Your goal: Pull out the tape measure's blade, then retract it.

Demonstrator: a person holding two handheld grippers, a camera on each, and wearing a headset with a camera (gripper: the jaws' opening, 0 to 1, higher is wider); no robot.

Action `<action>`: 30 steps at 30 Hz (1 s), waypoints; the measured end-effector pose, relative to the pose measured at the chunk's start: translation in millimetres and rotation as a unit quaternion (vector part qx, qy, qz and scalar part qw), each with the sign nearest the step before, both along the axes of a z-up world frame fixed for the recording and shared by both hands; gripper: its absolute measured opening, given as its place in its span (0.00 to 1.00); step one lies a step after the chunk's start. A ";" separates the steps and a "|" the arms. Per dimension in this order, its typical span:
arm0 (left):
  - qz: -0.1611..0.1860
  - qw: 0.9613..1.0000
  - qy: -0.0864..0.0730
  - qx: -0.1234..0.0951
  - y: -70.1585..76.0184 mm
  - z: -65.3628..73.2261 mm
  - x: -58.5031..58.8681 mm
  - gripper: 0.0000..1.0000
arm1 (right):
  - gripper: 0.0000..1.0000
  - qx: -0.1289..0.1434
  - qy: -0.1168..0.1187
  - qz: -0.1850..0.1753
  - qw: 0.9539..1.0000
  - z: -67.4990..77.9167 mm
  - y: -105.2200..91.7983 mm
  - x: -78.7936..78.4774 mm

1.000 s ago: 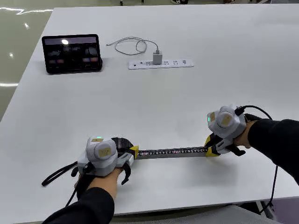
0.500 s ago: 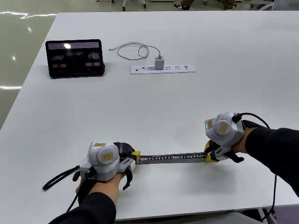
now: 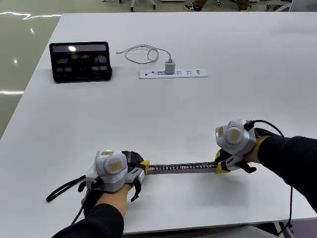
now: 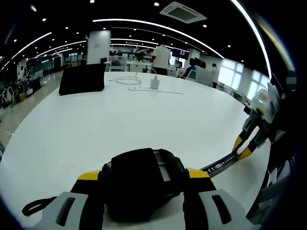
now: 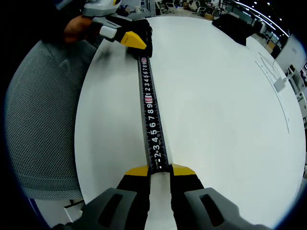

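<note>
Left gripper (image 4: 143, 173): yellow-tipped jaws closed against both sides of the black tape measure (image 4: 139, 187), which sits on the white bench (image 4: 120, 115). Blade (image 4: 220, 165) runs out of the case to the right, lying low over the bench. Its far end is pinched in the yellow jaws of the right gripper (image 4: 242, 148). Black strap (image 4: 36, 206) trails at lower left. Far side of bench: dark tablet (image 4: 81, 79) propped upright, and a power strip (image 4: 156, 89) with a white charger (image 4: 154, 84) and looped cable (image 4: 125, 81).
</note>
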State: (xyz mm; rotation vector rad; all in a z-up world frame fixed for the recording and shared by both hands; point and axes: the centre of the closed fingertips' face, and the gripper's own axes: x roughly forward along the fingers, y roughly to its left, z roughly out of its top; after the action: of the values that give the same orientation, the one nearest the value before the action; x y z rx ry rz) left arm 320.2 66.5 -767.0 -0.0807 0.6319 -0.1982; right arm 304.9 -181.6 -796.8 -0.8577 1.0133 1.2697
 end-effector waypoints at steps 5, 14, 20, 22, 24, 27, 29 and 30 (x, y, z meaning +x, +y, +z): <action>0.000 1.000 0.001 0.000 -0.2 0.0 0.0 0.63 | 0.11 0.001 0.001 -0.001 1.000 -0.3 3.2 0.3; -0.001 1.000 0.001 0.000 -0.4 -0.5 0.1 0.63 | 0.11 0.003 0.001 -0.002 1.000 -0.9 7.4 0.2; -0.001 1.000 0.001 0.000 -0.3 -0.6 0.1 0.63 | 0.11 0.002 0.002 -0.001 1.000 -1.2 11.3 0.4; -0.001 1.000 0.001 -0.001 -0.3 -0.6 0.1 0.63 | 0.11 0.003 0.001 0.002 1.000 -1.1 12.5 0.3; -0.001 1.000 0.001 -0.001 -0.3 -0.7 0.1 0.63 | 0.11 0.004 0.001 0.000 1.000 -1.1 13.3 0.1; -0.001 1.000 0.001 0.000 -0.3 -0.8 0.2 0.63 | 0.11 0.005 0.002 0.000 1.000 -1.2 14.6 0.0; -0.001 1.000 0.001 0.000 -0.2 -0.8 0.3 0.63 | 0.11 0.005 0.001 0.001 1.000 -1.2 15.3 0.0; -0.001 1.000 0.001 -0.001 -0.2 -0.7 0.2 0.63 | 0.11 0.005 0.001 0.000 1.000 -1.2 15.8 0.1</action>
State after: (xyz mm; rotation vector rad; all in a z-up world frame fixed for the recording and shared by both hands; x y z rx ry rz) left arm 320.5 66.3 -767.7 -0.0817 0.6343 -0.1996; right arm 305.0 -165.8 -798.0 -0.8487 1.0072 1.2760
